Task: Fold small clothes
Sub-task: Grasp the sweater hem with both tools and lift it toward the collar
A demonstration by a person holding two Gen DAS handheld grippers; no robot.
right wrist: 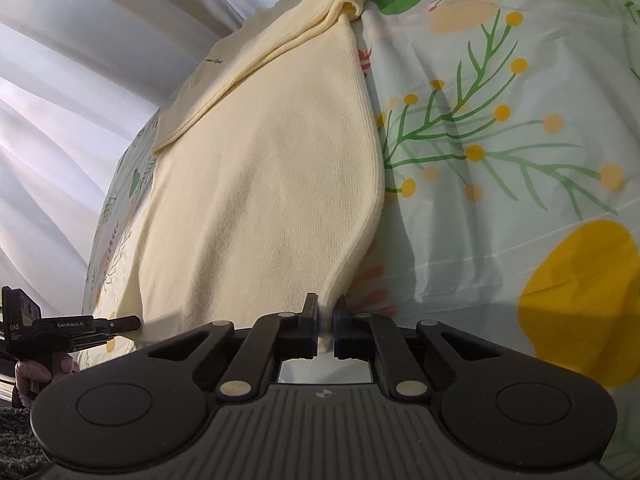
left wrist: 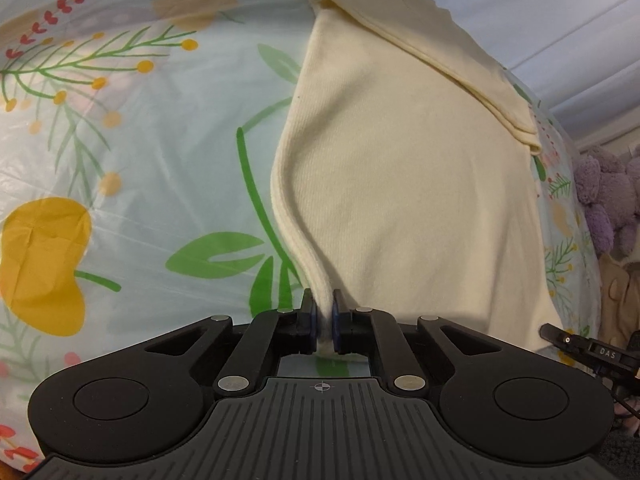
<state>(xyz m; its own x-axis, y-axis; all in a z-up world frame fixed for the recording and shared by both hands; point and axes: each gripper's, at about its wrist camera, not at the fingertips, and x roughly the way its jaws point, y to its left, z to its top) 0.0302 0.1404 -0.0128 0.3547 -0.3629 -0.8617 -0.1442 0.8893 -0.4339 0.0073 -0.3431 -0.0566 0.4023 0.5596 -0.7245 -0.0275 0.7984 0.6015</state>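
Observation:
A cream-yellow knit garment (left wrist: 400,184) lies spread on a floral table cover, with a sleeve folded across its far part (left wrist: 440,52). My left gripper (left wrist: 323,312) is shut on the garment's near left hem corner, lifting it a little. My right gripper (right wrist: 327,316) is shut on the garment's (right wrist: 260,184) near right hem corner. Each gripper shows at the edge of the other's view: the right one in the left wrist view (left wrist: 580,344), the left one in the right wrist view (right wrist: 80,330).
The light blue floral cover (left wrist: 140,160) spreads to both sides of the garment, also in the right wrist view (right wrist: 500,160). A white curtain (right wrist: 72,100) hangs behind the table. Purple plush toys (left wrist: 608,196) sit beyond the right edge.

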